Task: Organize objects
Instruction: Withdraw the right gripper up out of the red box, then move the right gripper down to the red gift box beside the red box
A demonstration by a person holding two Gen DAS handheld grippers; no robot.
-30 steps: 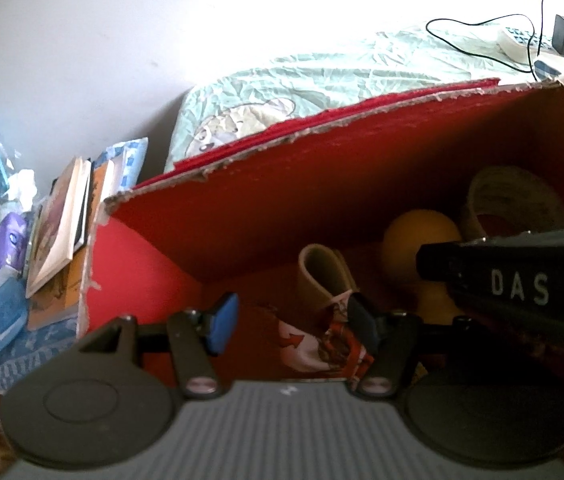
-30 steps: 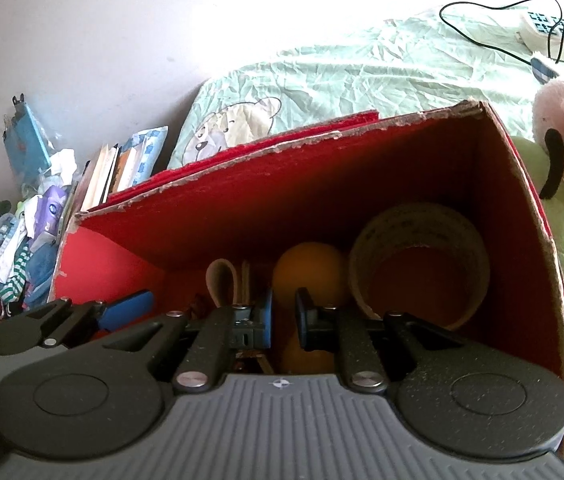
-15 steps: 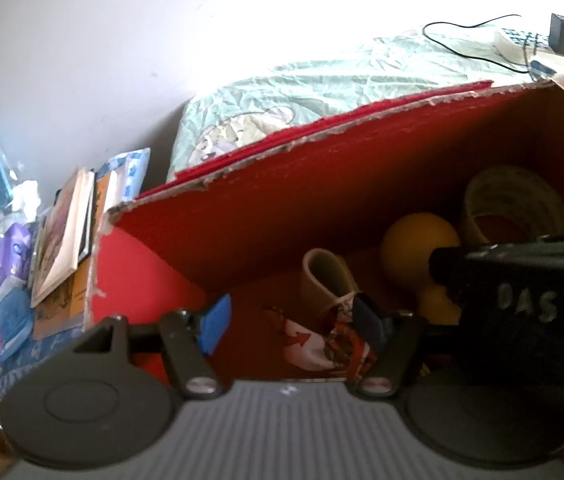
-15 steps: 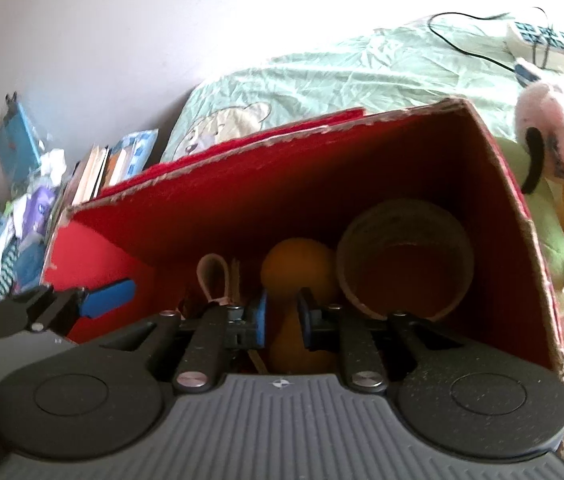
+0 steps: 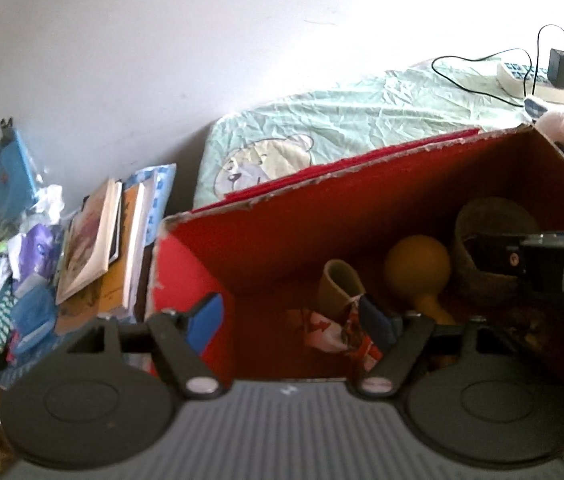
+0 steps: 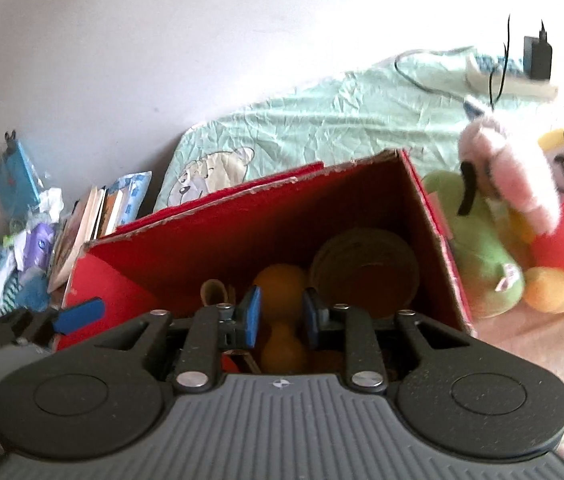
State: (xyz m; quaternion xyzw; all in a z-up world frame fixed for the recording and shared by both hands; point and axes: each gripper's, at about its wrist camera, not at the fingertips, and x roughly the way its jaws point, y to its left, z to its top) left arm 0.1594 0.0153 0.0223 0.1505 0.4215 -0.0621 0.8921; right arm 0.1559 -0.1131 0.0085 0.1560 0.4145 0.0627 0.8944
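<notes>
I see the bed point(image 6: 346, 120), under a pale green sheet (bear print), carrying the red box point(image 6: 241, 248), plush toys point(image 6: 522, 216) beside it and a power strip point(image 6: 510, 76).

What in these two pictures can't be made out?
- Box floor, right wrist view: the near part is hidden behind the right gripper.
- Tape roll, left wrist view: its lower right is covered by the right gripper's black body.
- Plush toys, right wrist view: blurred and cut off by the right edge.
- Clutter pile, left wrist view: too small and jumbled to name.
</notes>
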